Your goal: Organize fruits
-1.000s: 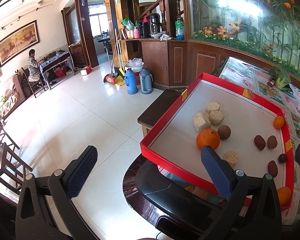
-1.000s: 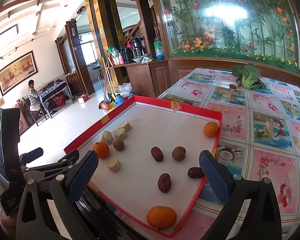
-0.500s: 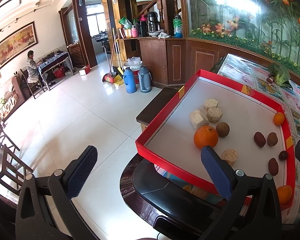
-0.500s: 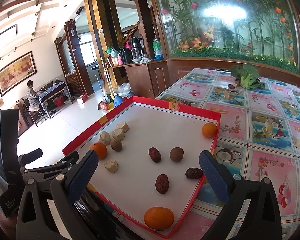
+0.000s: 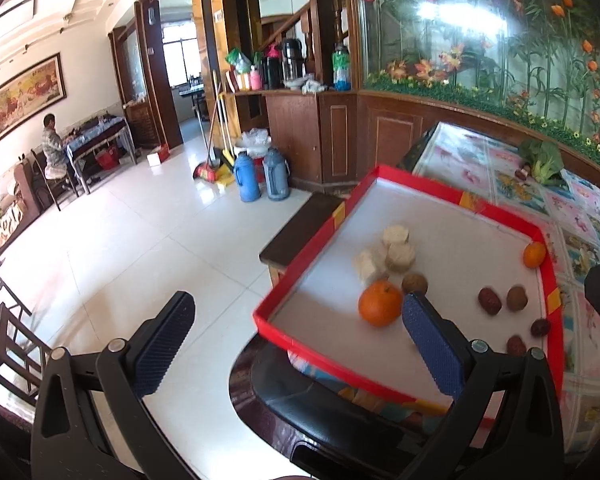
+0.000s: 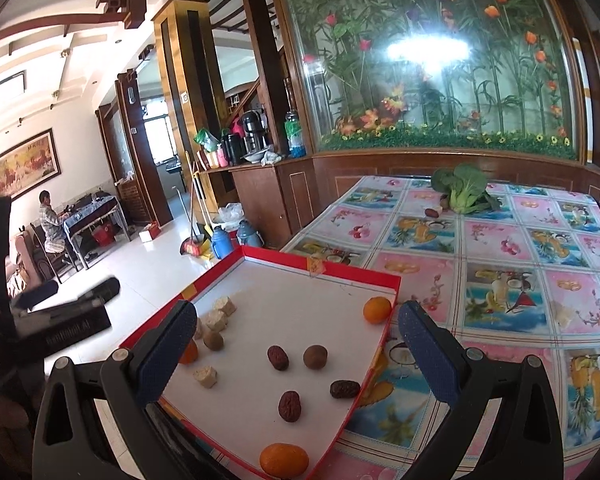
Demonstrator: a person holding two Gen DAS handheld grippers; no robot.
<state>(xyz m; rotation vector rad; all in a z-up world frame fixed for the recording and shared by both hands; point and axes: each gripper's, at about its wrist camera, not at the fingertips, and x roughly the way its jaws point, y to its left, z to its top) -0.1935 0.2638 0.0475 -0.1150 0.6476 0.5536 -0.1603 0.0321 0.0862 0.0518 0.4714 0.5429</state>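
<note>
A red-rimmed tray (image 5: 452, 194) (image 6: 328, 258) with a white floor sits at the table's corner. It holds a large orange (image 5: 380, 303), a small orange (image 5: 534, 254) (image 6: 377, 309) at the far right rim, another orange (image 6: 283, 459) at the near rim, several dark red dates (image 6: 278, 357), brown round fruits (image 6: 315, 356) and pale beige cubes (image 5: 396, 236) (image 6: 225, 306). My left gripper (image 5: 300, 332) hangs open off the tray's left corner, above the floor. My right gripper (image 6: 296, 352) is open above the tray's near part, empty.
The table wears a pink fruit-print cloth (image 6: 500, 256), with a leafy green vegetable (image 6: 462, 188) and a stray date (image 6: 432, 213) at its far end. A dark bench (image 5: 300, 224) and two thermos jugs (image 5: 260, 174) stand on the tiled floor. A person (image 5: 54, 148) sits far left.
Both grippers have shifted slightly; the tray now sits a little lower and further right in the left view. Nothing was grasped and both stay open.
</note>
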